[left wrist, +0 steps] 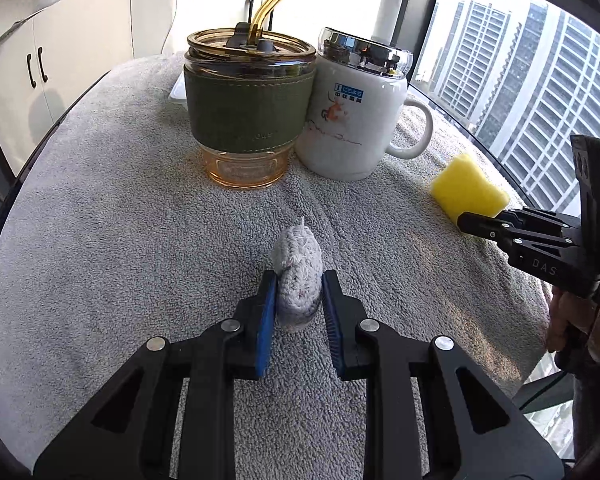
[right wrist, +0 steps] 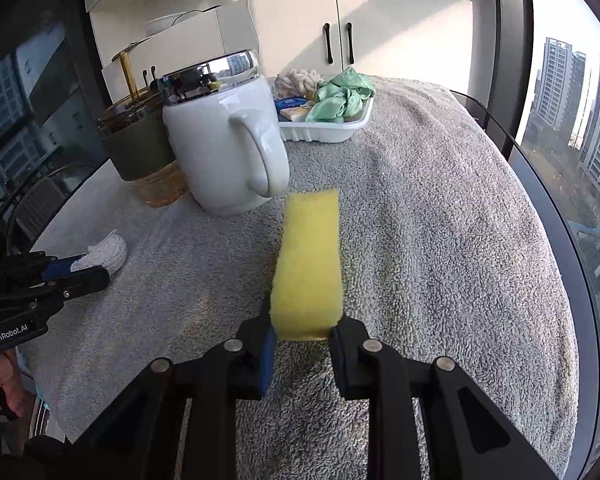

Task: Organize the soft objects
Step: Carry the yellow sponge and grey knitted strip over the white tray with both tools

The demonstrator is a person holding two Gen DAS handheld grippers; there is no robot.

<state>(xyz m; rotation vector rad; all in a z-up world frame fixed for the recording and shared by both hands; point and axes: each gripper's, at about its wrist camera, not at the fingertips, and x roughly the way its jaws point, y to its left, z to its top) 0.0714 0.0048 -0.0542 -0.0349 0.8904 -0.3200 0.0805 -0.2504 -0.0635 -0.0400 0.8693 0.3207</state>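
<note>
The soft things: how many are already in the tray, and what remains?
Done: the white tray holds a green cloth and a cream knitted piece. In hand: the right gripper grips the yellow sponge, the left gripper the white knitted piece. Left: both into the tray.

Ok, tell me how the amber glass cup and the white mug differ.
The amber glass cup is see-through with a green sleeve; the white mug is opaque, with printed artwork. The cup has a bent straw and no handle; the mug has a side handle and a shiny lid. Both stand upright, side by side, on the grey towel.
</note>
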